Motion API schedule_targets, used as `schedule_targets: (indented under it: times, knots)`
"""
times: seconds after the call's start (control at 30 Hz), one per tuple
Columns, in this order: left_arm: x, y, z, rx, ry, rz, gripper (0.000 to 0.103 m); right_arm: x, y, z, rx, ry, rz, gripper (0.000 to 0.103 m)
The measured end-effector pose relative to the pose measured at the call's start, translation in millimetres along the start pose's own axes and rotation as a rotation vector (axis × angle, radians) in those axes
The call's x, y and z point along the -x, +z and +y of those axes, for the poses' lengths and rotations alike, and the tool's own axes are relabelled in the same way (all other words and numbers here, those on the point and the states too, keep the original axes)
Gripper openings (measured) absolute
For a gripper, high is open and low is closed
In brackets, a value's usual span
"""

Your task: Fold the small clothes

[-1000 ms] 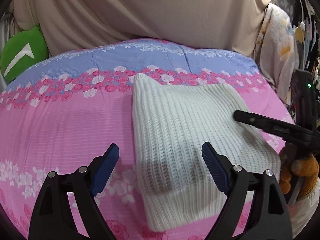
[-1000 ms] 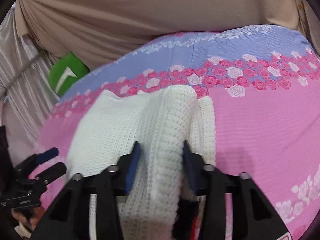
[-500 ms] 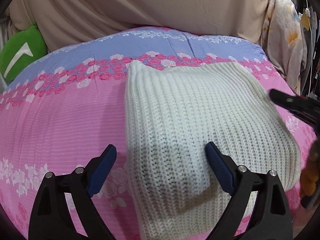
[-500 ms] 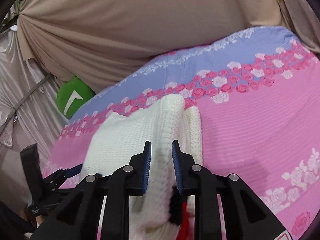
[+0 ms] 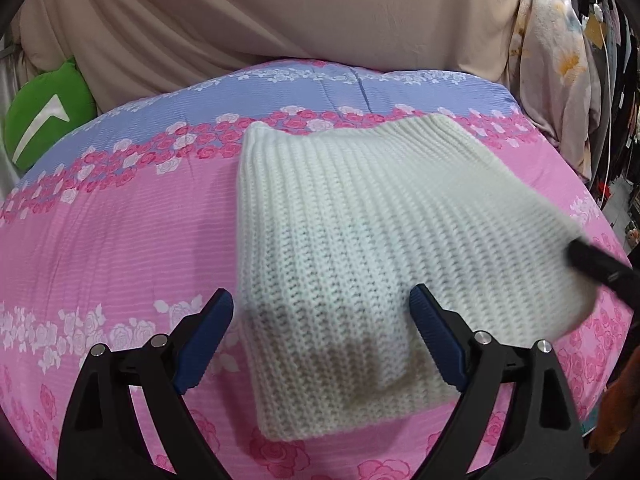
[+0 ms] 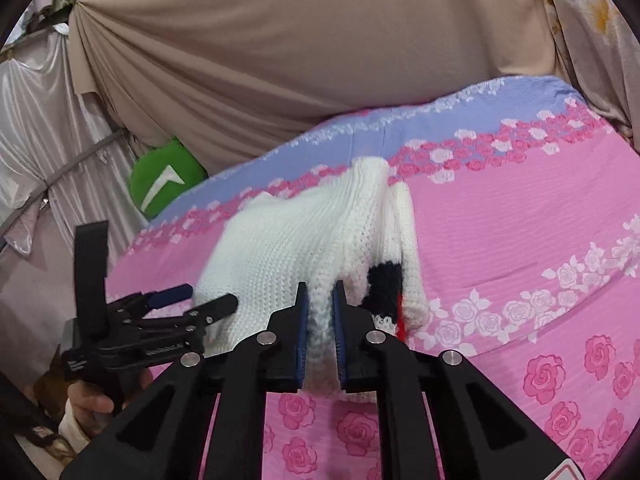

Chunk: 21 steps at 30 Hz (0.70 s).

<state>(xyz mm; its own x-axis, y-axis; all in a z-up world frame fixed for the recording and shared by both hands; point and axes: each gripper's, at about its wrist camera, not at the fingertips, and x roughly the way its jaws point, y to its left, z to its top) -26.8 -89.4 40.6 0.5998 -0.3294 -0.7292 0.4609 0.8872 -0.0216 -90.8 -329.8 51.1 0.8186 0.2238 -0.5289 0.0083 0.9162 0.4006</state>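
A white knitted garment [image 5: 368,240] lies on the pink flowered bed cover [image 5: 112,240], with its right edge lifted. My left gripper [image 5: 320,336] is open, its blue pads either side of the garment's near left corner, just above it. In the right wrist view my right gripper [image 6: 320,308] is shut on a fold of the white garment [image 6: 288,248] and holds it up off the bed. A black and red patch [image 6: 384,284] shows under the lifted layer. The left gripper [image 6: 196,300] shows there, open, at the garment's left edge.
A green cushion [image 5: 44,112] sits at the bed's far left. A beige curtain [image 5: 280,12] hangs behind the bed. Floral fabric [image 5: 560,60] and hanging clothes are at the right. The bed cover's blue band [image 5: 320,88] runs along the far edge.
My right gripper has closed on the garment's edge and lifted it, pulling the cloth up and rightwards. My left gripper has moved forward over the garment's near corner and stayed open.
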Motion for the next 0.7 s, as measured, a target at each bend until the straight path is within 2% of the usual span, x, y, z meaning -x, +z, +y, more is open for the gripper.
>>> schedule_targets:
  times: [0.07, 0.17, 0.2, 0.37, 0.47, 0.57, 0.63, 0.7]
  knots:
    - [-2, -3, 3, 0.002, 0.023, 0.002, 0.088, -2, -3, -5, 0.011, -0.029, 0.025, 0.009]
    - [-11, -7, 3, 0.012, 0.02, 0.031, 0.089, -42, -26, -31, -0.014, -0.143, 0.174, 0.011]
    - [-13, -9, 2, 0.008, 0.023, 0.036, 0.089, -46, -33, -35, -0.035, -0.123, 0.178, 0.012]
    - [-14, -13, -3, -0.012, 0.044, 0.034, 0.089, -20, -18, -17, -0.019, -0.127, 0.106, 0.015]
    - [-14, -13, -3, -0.014, 0.052, 0.031, 0.089, 1, 1, 3, 0.037, -0.152, 0.025, 0.015]
    - [-16, -13, -3, -0.009, 0.052, 0.033, 0.089, 10, 18, 21, 0.089, -0.131, -0.037, 0.016]
    - [-16, -13, -4, -0.009, 0.055, 0.032, 0.089, -3, 20, 26, 0.126, -0.161, -0.024, 0.016]
    - [-16, -13, -4, -0.007, 0.056, 0.033, 0.09, -35, 12, 17, 0.138, -0.212, 0.05, 0.016]
